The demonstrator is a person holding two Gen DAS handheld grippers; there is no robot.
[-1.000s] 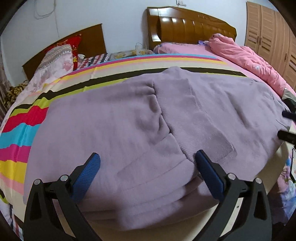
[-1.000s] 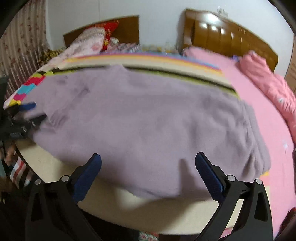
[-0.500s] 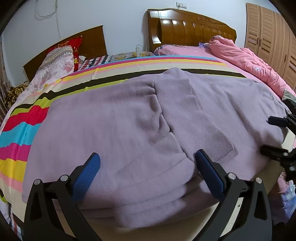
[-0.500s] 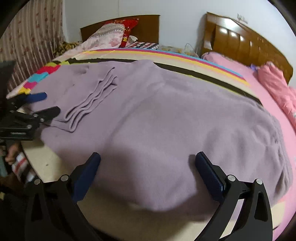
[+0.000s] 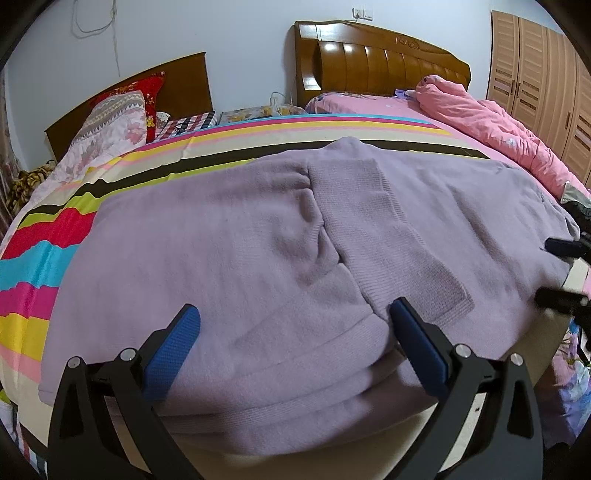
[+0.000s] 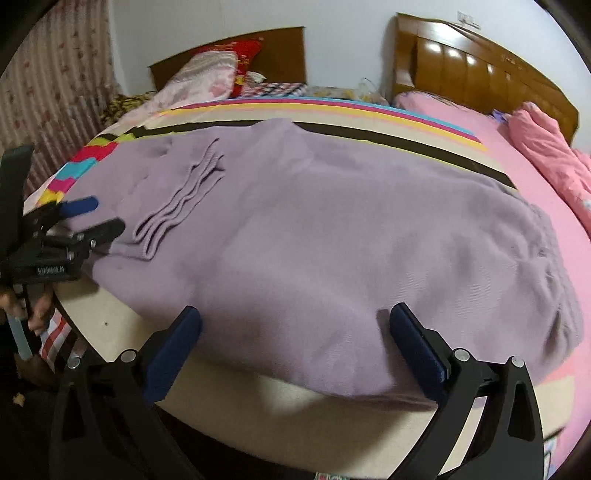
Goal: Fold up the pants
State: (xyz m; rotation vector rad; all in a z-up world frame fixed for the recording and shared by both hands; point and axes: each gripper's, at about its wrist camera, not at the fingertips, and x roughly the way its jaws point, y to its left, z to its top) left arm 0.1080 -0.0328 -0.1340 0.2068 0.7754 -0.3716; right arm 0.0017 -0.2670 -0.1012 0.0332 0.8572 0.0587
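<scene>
On the striped bedspread [image 5: 221,147], lilac pants [image 5: 258,240] between left tool [image 5: 295,314] and right tool [image 6: 295,314], both spread wide, empty.

A home bedroom: two wooden headboards [image 5: 380,62]; striped bedsheet [image 5: 44,266]; pillows [image 5: 114,118]; pink quilt [image 5: 491,129]; wardrobe [image 5: 543,85].

Both tools gape wide, the left tool [image 5: 295,325] and right tool [image 6: 295,325] side by side.

White wall [image 5: 240,33] is backing two wooden headboards [image 5: 380,59]; wooden wardrobe [image 5: 546,77] is standing right; floral curtain [image 6: 62,74] is hanging left.
</scene>
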